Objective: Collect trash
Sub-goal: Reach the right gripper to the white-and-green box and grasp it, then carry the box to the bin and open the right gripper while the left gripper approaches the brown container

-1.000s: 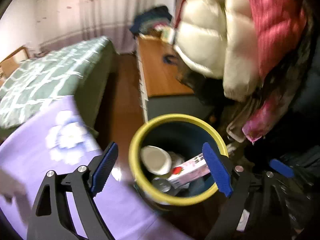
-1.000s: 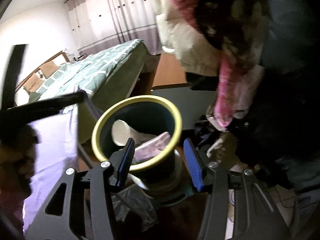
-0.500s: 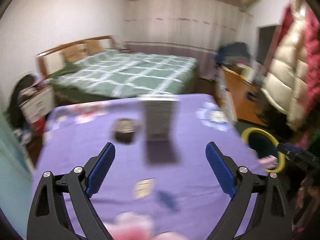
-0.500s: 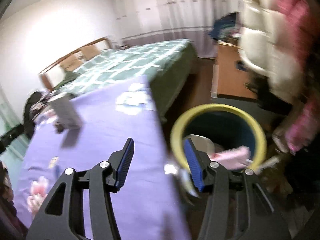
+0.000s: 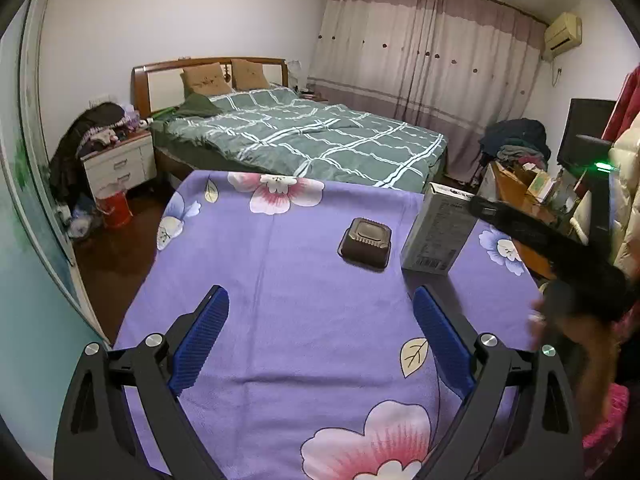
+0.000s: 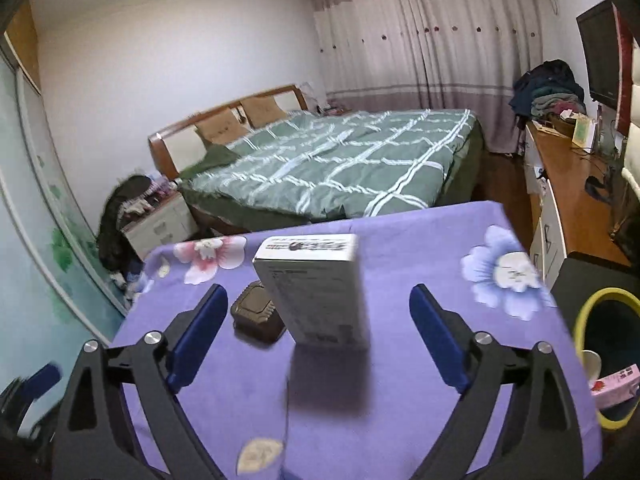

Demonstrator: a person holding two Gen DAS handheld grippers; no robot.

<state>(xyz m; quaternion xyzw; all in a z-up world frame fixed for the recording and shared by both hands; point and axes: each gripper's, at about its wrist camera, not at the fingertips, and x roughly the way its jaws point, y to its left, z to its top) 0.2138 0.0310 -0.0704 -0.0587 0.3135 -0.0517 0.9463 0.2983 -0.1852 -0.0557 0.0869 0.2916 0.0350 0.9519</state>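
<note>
A grey-white carton (image 6: pixel 316 288) stands upright on the purple flowered tablecloth (image 6: pixel 400 380), with a dark brown plastic tray (image 6: pixel 256 314) just left of it. Both show in the left wrist view, the carton (image 5: pixel 438 232) and the tray (image 5: pixel 366 242). My right gripper (image 6: pixel 318 334) is open and empty, close in front of the carton. My left gripper (image 5: pixel 322 338) is open and empty, well short of the tray. The yellow-rimmed dark bin (image 6: pixel 608 356) beside the table's right edge holds a pink carton (image 6: pixel 614 384) and a white cup (image 6: pixel 592 362).
A bed with a green checked cover (image 5: pixel 312 136) lies beyond the table. A white nightstand (image 5: pixel 120 164) and a red bucket (image 5: pixel 116 210) stand at the left. A wooden dresser (image 6: pixel 568 184) with clutter runs along the right. My right gripper's body (image 5: pixel 560 256) crosses the left view's right side.
Both grippers swung away from above the bin and now face the table. The right gripper has opened wider. The bin has slid to the right edge of the right view.
</note>
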